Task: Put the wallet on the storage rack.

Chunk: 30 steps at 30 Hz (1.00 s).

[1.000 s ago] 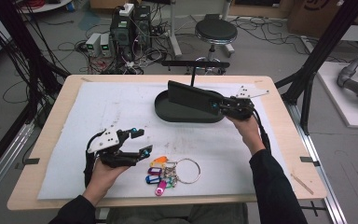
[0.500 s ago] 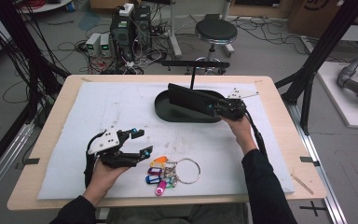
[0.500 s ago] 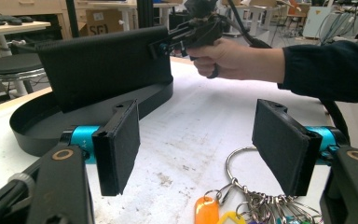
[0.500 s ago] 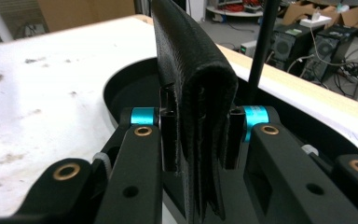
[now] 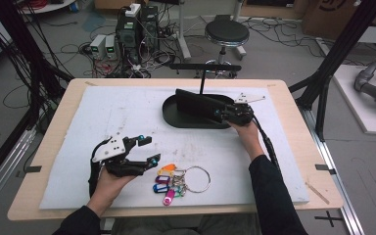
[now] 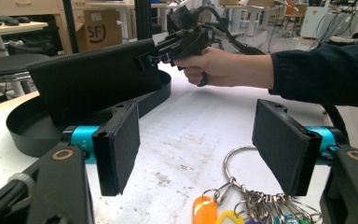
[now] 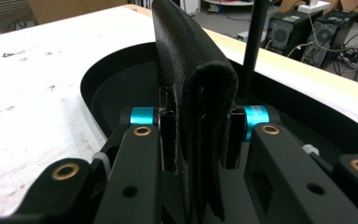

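A flat black folded case [image 5: 196,105] stands on edge over the black oval tray [image 5: 169,117], and my right gripper [image 5: 223,115] is shut on its right end. In the right gripper view the case [image 7: 191,65] is pinched between both pads, above the tray [image 7: 93,79]. My left gripper [image 5: 149,149] rests open at the front left, just left of a key ring [image 5: 198,178] with coloured tags [image 5: 166,178]. In the left gripper view its jaws [image 6: 196,140] stand wide with bare table between them, the key ring [image 6: 242,186] lies low between them, and the case [image 6: 93,79] is beyond.
A thin black post [image 5: 201,81] rises from the back of the tray, close behind the case. A white mat [image 5: 103,112] covers the wooden table. A stool [image 5: 226,33] and computer boxes [image 5: 137,24] stand on the floor beyond the far edge.
My right hand has carried the case leftward and lower, further over the tray. The left gripper and the key ring have stayed where they were.
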{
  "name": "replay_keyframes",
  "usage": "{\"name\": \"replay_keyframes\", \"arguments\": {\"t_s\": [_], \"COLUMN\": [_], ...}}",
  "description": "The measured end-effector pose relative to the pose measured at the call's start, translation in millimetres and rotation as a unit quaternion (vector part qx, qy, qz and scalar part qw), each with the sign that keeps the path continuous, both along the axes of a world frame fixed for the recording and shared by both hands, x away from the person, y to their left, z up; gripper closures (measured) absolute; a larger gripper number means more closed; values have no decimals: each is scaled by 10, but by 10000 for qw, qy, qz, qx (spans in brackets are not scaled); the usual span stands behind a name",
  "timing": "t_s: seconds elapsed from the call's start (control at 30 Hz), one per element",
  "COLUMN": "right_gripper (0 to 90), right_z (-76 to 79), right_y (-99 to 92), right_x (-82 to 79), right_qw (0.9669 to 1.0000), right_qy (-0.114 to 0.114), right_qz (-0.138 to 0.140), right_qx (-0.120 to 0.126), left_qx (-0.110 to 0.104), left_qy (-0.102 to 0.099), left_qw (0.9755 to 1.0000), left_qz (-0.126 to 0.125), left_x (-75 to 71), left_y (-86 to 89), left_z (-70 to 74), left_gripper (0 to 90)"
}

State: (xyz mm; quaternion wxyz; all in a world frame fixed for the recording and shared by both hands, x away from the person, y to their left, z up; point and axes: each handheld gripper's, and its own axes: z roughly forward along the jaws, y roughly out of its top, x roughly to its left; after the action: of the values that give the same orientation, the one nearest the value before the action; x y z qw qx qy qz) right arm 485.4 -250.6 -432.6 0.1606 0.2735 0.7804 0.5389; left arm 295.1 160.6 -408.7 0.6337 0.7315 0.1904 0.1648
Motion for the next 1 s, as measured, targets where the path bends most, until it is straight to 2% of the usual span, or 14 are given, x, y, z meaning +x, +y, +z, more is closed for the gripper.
{"name": "replay_keyframes", "arguments": {"t_s": [0.23,0.37,0.63,0.73,0.8,0.9,1.0], "right_gripper": [729,689,630,541,532,455,384], "right_z": [-12,-30,-7,22,49,94,167], "right_y": [-23,-38,-47,-71,-99,-132,-196], "right_x": [14,26,13,1,-7,-28,-72], "right_qw": [9996,9984,9969,9962,9958,9947,9946], "right_qy": [-9,54,33,61,45,58,105], "right_qz": [-94,-287,-520,-674,-683,-760,-810], "right_qx": [-271,-491,-586,-540,-614,-688,-636], "left_qx": [13,43,67,78,88,106,140], "left_qy": [-14,-22,-21,-23,-20,-35,-42], "left_qw": [10000,10000,10000,10000,10000,9999,9999], "left_qz": [-24,-34,-33,-14,-7,15,72], "left_x": [-14,-14,-12,-6,2,15,38], "left_y": [2,-6,-18,-17,-14,-12,-4], "left_z": [-3,-3,-8,-12,-11,-6,-3], "left_gripper": [320,320,319,318,317,315,310]}}
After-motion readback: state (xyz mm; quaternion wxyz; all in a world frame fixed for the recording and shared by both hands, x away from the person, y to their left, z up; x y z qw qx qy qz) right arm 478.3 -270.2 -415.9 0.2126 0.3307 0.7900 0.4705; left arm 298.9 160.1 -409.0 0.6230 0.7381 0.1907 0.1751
